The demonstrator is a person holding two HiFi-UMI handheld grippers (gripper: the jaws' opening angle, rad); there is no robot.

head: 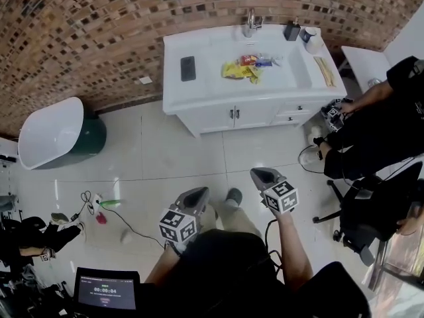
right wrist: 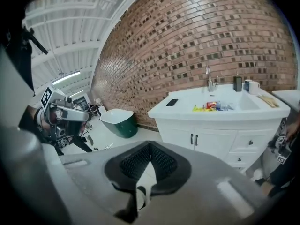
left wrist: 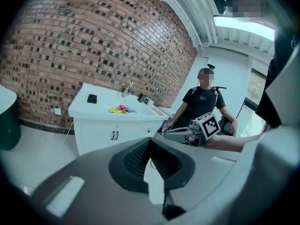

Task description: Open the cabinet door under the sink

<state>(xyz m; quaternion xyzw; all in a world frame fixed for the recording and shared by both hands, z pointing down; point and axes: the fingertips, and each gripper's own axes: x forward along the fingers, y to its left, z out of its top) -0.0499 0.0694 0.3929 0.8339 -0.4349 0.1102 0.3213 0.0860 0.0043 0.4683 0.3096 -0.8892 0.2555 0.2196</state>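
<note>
Standing well beyond left tongs (head: 197, 193) and right tongs (head: 260, 173), shut cabinet door (head: 213, 118)

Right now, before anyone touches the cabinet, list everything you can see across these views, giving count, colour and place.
sink cabinet: one, white, against the brick wall
cabinet doors: two, white, shut, under the sink
drawers: two, white, right of the doors
tap: one, silver, behind the basin
phone: one, black, counter's left side
wrappers: small heap, yellow and red, in the basin
cups: two, pale, counter's back right
bathtub: one, white and green, left of the cabinet
seated person: one, in black, right of the cabinet
screen: one, dark, bottom left
left gripper: grey, jaws shut, empty, short of the cabinet
right gripper: grey, jaws shut, empty, short of the cabinet
</note>
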